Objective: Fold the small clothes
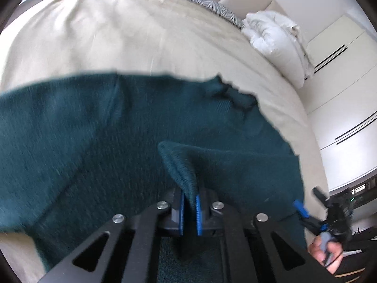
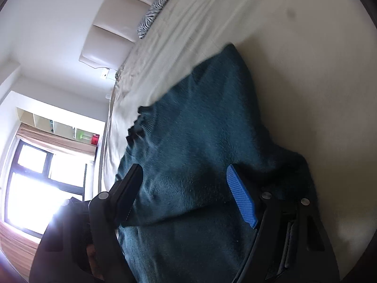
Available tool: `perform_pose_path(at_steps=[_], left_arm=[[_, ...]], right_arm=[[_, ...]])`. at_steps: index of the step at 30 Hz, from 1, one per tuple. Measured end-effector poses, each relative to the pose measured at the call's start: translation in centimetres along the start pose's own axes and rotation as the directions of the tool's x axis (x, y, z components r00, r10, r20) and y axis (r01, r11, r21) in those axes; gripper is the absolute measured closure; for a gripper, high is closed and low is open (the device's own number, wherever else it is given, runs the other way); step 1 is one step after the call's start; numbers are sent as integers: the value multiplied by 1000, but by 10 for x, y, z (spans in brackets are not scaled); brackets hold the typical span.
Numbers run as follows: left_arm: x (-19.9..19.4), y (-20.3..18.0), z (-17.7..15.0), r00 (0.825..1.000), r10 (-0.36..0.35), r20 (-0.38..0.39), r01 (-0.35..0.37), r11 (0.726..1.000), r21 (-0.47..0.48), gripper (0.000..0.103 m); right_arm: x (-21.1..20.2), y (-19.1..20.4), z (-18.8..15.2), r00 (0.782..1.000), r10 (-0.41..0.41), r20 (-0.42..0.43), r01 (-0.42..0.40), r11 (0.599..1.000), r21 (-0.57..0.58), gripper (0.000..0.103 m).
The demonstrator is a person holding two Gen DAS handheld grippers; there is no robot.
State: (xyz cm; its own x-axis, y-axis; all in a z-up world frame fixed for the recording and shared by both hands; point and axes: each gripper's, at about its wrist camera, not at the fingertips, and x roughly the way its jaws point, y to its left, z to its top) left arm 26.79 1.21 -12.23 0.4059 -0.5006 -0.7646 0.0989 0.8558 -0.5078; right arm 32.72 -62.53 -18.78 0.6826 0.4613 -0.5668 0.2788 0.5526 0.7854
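Observation:
A dark teal knit sweater [image 1: 94, 129] lies spread over a cream bed sheet [image 1: 117, 35]. My left gripper [image 1: 190, 202] is shut on a raised fold of the sweater's ribbed edge, which is pinched between its blue pads [image 1: 199, 212]. In the right wrist view the sweater [image 2: 212, 108] runs away from me across the sheet [image 2: 294, 70]. My right gripper [image 2: 185, 168] stands open just above it, with the cloth spanning the wide gap and neither pad pressing. The right gripper [image 1: 306, 210] also shows at the left wrist view's lower right, held by a hand [image 1: 322, 252].
A folded white duvet [image 1: 275, 40] and a zebra-striped pillow [image 1: 212, 2] lie by the padded headboard [image 2: 106, 47]. Cream wardrobe doors [image 1: 341, 82] stand beside the bed. A bright window [image 2: 35, 184] is on the far side of the room.

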Motion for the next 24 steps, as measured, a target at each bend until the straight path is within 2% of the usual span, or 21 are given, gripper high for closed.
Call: perform_pose_path(at_steps=[4, 7, 9, 11, 14, 17, 18, 20, 21, 22, 23, 24], left_arm=[[-6, 1, 10, 1000, -16, 25, 16, 1000, -3, 95], [16, 8, 3, 999, 23, -39, -24, 1000, -8, 92], [20, 18, -5, 1000, -10, -20, 9, 999, -35, 89], [18, 26, -8, 998, -56, 3, 56, 996, -70, 89], [19, 29, -7, 997, -70, 9, 71, 994, -82, 89], [20, 27, -6, 998, -67, 16, 68, 995, -78, 88], [21, 28, -7, 997, -69, 19, 70, 995, -76, 88], [18, 30, -11, 997, -66, 27, 67, 996, -59, 87], [17, 29, -12, 997, -65, 29, 66, 996, -54, 87], [16, 30, -13, 997, -66, 29, 67, 996, -55, 87], [14, 31, -14, 997, -71, 29, 73, 995, -66, 86], [11, 31, -15, 996, -79, 34, 81, 994, -76, 78]], right_arm=[[2, 2, -5, 1000, -6, -7, 6, 999, -37, 30], [3, 3, -4, 1000, -19, -19, 18, 999, -38, 30], [-1, 3, 0, 1000, -2, -20, 2, 1000, -7, 30], [-12, 5, 6, 999, 45, 16, -46, 999, 9, 29], [-19, 10, 19, 994, 84, 65, -84, 996, 3, 25], [-5, -5, 39, 995, 84, 50, -87, 994, 71, 21], [4, -21, 49, 996, 78, 32, -81, 990, 116, 25], [3, -43, 61, 993, 102, 66, -113, 974, 198, 38], [-2, -52, 66, 989, 112, 100, -133, 962, 239, 38], [-9, -56, 71, 985, 103, 136, -136, 957, 256, 38], [-18, -55, 75, 985, 49, 167, -91, 964, 251, 37], [-26, -51, 77, 982, -3, 190, -42, 971, 233, 35]])
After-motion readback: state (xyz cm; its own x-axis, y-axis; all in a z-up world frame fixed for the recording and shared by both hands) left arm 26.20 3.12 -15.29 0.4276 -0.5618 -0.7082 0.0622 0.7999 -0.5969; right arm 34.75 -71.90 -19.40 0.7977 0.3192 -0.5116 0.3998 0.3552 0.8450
